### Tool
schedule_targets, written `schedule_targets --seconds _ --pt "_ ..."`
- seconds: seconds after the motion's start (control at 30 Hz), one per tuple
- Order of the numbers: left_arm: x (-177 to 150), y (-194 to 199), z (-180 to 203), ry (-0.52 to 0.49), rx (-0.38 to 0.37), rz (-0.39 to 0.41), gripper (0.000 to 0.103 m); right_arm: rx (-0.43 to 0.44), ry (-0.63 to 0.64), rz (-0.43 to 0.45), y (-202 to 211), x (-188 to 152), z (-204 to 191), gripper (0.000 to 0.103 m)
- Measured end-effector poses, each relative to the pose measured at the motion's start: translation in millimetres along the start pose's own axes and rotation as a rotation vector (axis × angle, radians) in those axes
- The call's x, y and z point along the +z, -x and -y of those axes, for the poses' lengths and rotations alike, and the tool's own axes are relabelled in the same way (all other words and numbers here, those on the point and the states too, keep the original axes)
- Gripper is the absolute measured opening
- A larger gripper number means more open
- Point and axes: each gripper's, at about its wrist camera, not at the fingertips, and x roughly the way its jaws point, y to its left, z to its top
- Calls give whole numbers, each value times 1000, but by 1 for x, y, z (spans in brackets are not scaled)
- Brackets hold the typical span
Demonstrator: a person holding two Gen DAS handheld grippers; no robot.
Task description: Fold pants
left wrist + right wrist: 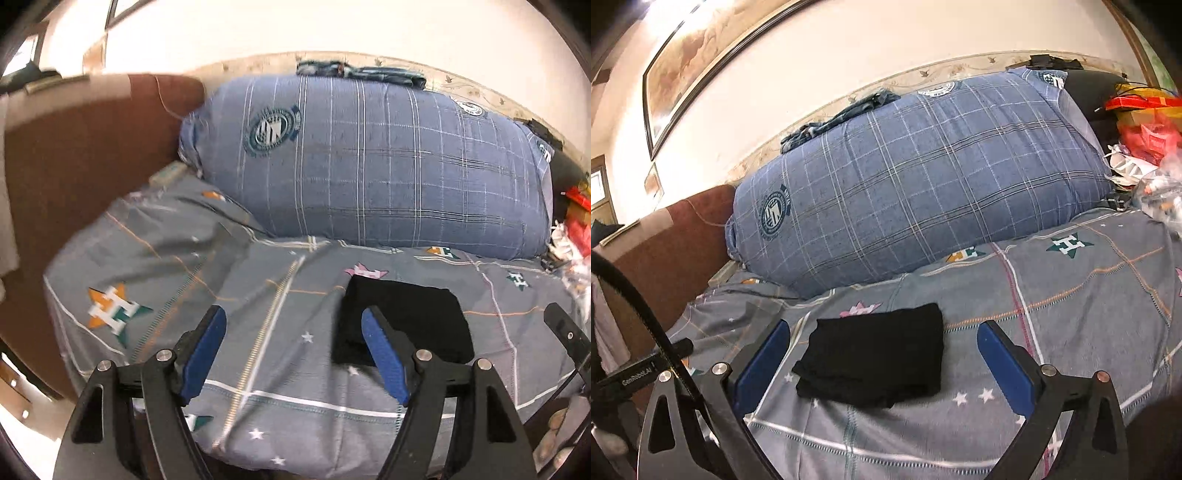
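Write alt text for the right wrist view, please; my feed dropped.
Black pants lie folded into a compact rectangle on a grey star-print sheet, just ahead of the open, empty right gripper. Behind them a big blue plaid duvet bundle rests against the wall.

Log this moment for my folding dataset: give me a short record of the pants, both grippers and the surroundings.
pants: black pants, folded into a compact rectangle, lying flat on the grey star-print bedsheet
left hand-held gripper: open, holding nothing, above the sheet
right hand-held gripper: open, holding nothing, pants seen between its fingers
behind pants: large blue plaid bundle against the wall
task state: pants look folded
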Motion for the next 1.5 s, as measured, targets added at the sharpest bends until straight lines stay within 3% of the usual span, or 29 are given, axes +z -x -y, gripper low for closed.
schedule_targets --seconds 0.23,0.5,1.5 --pt "-4 20 6 -51 29 44 76 37 68 -45 6 -15 -27 103" --pt "-7 26 4 -38 25 43 76 71 136 -98 -2 -29 -45 103" --pt "-18 3 1 -46 22 -16 77 50 126 -195 -26 -50 -44 103"
